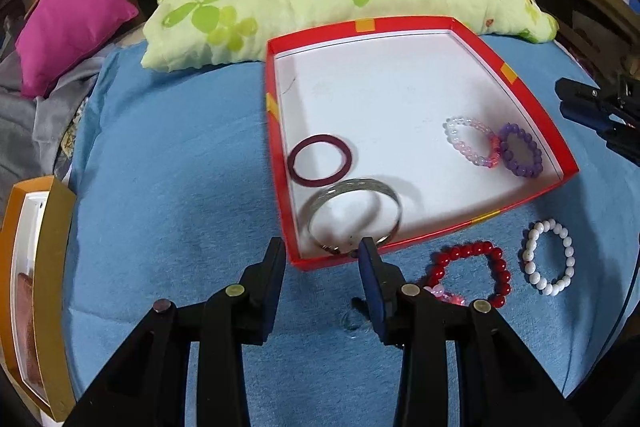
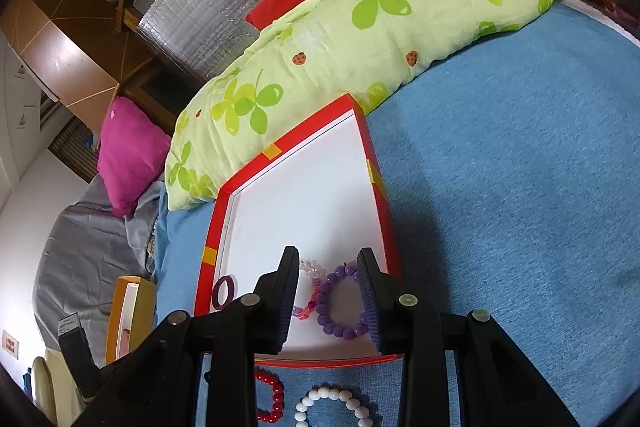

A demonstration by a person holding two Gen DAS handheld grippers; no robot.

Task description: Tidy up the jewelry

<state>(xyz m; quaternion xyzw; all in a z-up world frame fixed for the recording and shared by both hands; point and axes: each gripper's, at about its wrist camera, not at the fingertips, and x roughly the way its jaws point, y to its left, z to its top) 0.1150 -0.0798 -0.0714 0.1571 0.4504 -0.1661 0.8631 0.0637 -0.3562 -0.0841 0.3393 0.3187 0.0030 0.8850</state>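
Both jaws stand apart, holding nothing: the left gripper [image 1: 323, 247] hovers at the near edge of the red tray [image 1: 276, 131] by the silver bangle [image 1: 354, 215], the right gripper [image 2: 328, 259] over the purple bracelet [image 2: 340, 303]. Only the left view shows the bangle, with the maroon ring [image 1: 320, 163] and pink bracelet [image 1: 472, 143] whole; in the right view fingers cut off both, and the red bracelet [image 2: 272, 399] and white bracelet [image 2: 336, 407] lie half hidden on the blue cloth [image 2: 520, 187]

bangle [image 1: 354, 213]: shiny metal
red box [image 1: 432, 23]: glossy card
blue bed cover [image 1: 180, 167]: matt, fuzzy cloth
white beads [image 1: 548, 257]: glossy
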